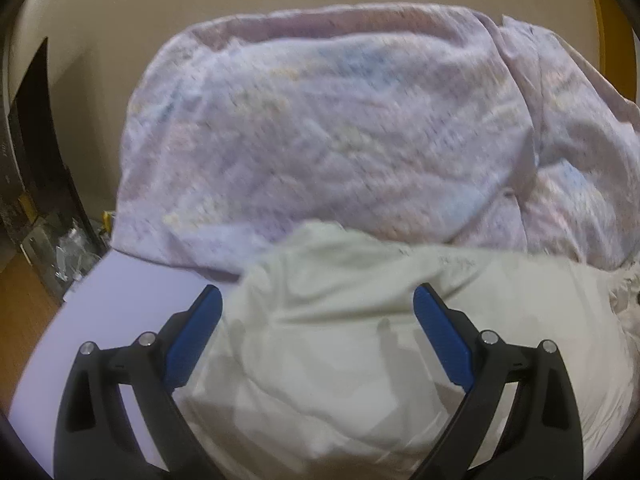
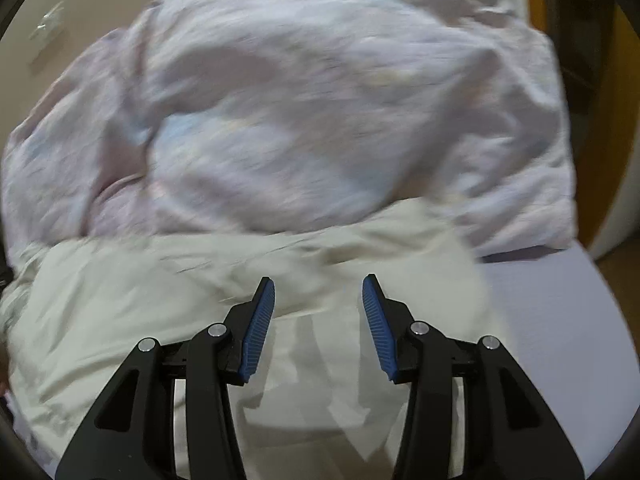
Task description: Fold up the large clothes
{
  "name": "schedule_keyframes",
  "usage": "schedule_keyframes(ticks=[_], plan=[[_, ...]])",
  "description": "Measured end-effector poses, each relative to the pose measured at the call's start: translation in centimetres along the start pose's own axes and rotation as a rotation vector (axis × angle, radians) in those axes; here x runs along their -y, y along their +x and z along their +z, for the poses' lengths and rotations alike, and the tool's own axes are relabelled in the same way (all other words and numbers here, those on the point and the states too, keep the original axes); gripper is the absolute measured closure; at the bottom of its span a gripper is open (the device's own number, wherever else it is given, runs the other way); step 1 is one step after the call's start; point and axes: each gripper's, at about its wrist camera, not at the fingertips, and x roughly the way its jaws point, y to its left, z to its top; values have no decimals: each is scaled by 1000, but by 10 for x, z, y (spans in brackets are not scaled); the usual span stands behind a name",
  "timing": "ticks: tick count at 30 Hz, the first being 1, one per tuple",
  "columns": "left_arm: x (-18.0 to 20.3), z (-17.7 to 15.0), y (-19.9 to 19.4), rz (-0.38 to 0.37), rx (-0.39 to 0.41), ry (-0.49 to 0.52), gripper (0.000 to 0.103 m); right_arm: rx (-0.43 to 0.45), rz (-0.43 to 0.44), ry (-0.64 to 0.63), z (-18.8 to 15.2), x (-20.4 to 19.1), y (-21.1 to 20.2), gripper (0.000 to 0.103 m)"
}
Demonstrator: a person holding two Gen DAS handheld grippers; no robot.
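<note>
Jaws on your left gripper [image 1: 316,304] stood spread to their widest, blue pads [image 1: 200,332] clear of any cloth, and nothing was caught between them. Your right gripper [image 2: 319,294] was open too, though less far, its jaws parted with only air in the gap. Neither tool held anything, so I judge you were between grasps rather than in the middle of carrying an edge over.

Directly beneath both tools lay the pale cream garment [image 1: 340,340], the piece the task concerned, spread in soft wrinkles across the near part of the lavender surface [image 1: 104,312]. Shadows of the fingers fell on it, which suggests you were hanging just above the fabric. It looked loosely doubled, with a raised ridge along its far edge, but both views were smeared by motion, so I could not tell how many layers it had or whether the fold was square.

Beyond the garment, touching or overlapping its far edge, sat a large bunched purple-pink patterned cloth [image 2: 312,120] heaped against the beige wall [image 1: 120,12]. Probably it was pushed back there to leave the near area free for folding.

As for containers, none was plainly visible; a dark cluttered area [image 1: 60,236] showed at floor level in the left view, too blurred to identify.
</note>
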Motion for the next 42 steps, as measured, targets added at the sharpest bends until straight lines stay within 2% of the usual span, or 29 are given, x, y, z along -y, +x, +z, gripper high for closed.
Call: schedule_keyframes(ticks=[3, 7, 12, 17, 30, 42], plan=[[-1, 4, 6, 55, 12, 25, 7, -24, -76, 26, 10, 22, 19, 56], [-9, -3, 31, 118, -27, 39, 7, -80, -132, 32, -3, 29, 51, 56], [-25, -8, 53, 77, -101, -47, 6, -87, -156, 27, -12, 35, 65, 55], [-29, -13, 67, 66, -139, -88, 4, -119, -168, 17, -13, 36, 76, 53], [-36, -17, 87, 69, -189, -102, 2, -159, -161, 15, -16, 44, 95, 52], [-31, -17, 92, 91, -223, -87, 2, -161, -161, 13, -17, 39, 96, 52]])
